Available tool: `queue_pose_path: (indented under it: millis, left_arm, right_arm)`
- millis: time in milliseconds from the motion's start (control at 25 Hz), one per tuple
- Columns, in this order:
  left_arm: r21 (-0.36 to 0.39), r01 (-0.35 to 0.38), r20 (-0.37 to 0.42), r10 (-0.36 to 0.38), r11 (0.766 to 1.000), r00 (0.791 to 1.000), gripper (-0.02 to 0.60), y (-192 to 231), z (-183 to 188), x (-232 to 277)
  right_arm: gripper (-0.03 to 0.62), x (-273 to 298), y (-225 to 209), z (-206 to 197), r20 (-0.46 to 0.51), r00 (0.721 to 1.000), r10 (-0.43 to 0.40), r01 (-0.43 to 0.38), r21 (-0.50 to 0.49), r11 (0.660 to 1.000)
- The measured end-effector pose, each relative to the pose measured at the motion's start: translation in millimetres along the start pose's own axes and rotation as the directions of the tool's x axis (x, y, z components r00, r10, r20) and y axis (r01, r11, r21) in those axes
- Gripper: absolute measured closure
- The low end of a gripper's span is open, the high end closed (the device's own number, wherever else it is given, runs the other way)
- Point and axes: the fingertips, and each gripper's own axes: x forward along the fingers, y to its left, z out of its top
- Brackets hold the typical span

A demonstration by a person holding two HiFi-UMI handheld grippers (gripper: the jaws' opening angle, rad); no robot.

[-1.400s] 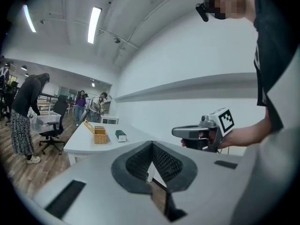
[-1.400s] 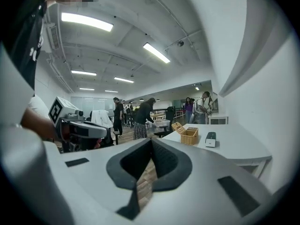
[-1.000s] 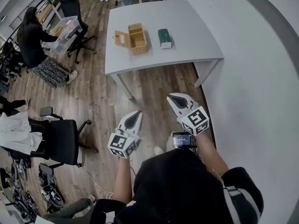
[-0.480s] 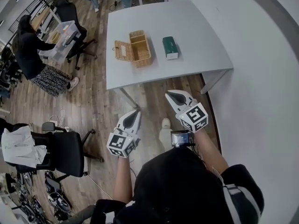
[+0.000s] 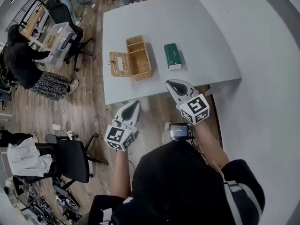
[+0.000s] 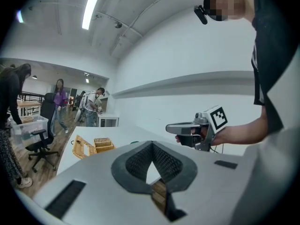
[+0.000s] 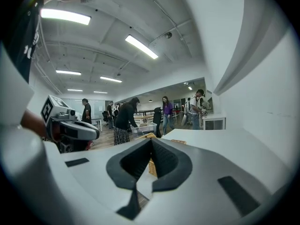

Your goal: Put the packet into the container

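Note:
On the white table (image 5: 197,27) a green packet (image 5: 172,56) lies flat, to the right of a wicker container (image 5: 138,57) whose lid (image 5: 119,63) is folded open to the left. Both grippers hang in the air short of the table's near edge, with nothing in them. My left gripper (image 5: 133,107) is shut, below the container. My right gripper (image 5: 174,85) is shut, just below the packet. The left gripper view shows the container (image 6: 103,143) far ahead and the right gripper (image 6: 182,128) beside it. The right gripper view shows its own shut jaws, with wicker (image 7: 151,166) behind them.
A white wall (image 5: 267,78) runs along the right of the table. Left of me stand a black office chair (image 5: 70,156) and another chair carrying a clear plastic bin (image 5: 58,37). A person in dark clothes (image 5: 26,64) stands by the bin. Wood floor lies below.
The table, container and packet have come nearer and lower in the head view. Both grippers now sit at the table's near edge, still shut.

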Motion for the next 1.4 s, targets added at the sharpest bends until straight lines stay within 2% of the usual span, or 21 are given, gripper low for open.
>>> queue_pose_path:
  millis: [440, 720, 920, 960, 1040, 1080, 1160, 1280, 1400]
  left_arm:
    - [-0.034, -0.008, -0.029, 0.007, 0.999, 1.0, 0.58, 66, 2, 68]
    - [-0.027, 0.063, -0.037, -0.064, 0.998, 0.997, 0.579, 94, 7, 101]
    - [-0.028, 0.095, -0.034, -0.096, 0.995, 0.995, 0.579, 109, 16, 112]
    - [-0.028, 0.097, -0.036, -0.098, 0.995, 0.994, 0.579, 112, 16, 114]
    - [-0.031, 0.104, -0.047, -0.106, 0.994, 0.993, 0.579, 117, 12, 116]
    - [-0.033, 0.107, -0.053, -0.109, 0.994, 0.993, 0.58, 119, 9, 116]
    - [-0.042, 0.109, -0.066, -0.112, 0.993, 0.992, 0.578, 123, 4, 117]
    - [-0.056, 0.116, -0.086, -0.121, 0.992, 0.989, 0.578, 125, -5, 118]
    - [-0.061, 0.123, -0.097, -0.129, 0.99, 0.987, 0.579, 127, -8, 120]
  right_arm:
    - [0.576, 64, -68, -11, -0.041, 0.998, -0.047, 0.049, 0.037, 0.998]
    - [0.576, 92, -99, -18, -0.071, 0.988, -0.14, 0.144, 0.06, 0.988]
    - [0.572, 108, -113, -32, -0.131, 0.97, -0.203, 0.213, 0.067, 0.975]
    - [0.545, 112, -117, -37, -0.142, 0.966, -0.216, 0.227, 0.067, 0.972]
    - [0.395, 120, -127, -49, -0.165, 0.955, -0.245, 0.26, 0.075, 0.963]
    - [0.352, 123, -133, -56, -0.179, 0.947, -0.267, 0.285, 0.08, 0.955]
    - [0.296, 126, -150, -74, -0.216, 0.92, -0.328, 0.353, 0.089, 0.931]
    - [0.204, 128, -180, -105, -0.287, 0.862, -0.418, 0.462, 0.102, 0.881]
    - [0.16, 139, -203, -130, -0.369, 0.815, -0.447, 0.512, 0.098, 0.853]
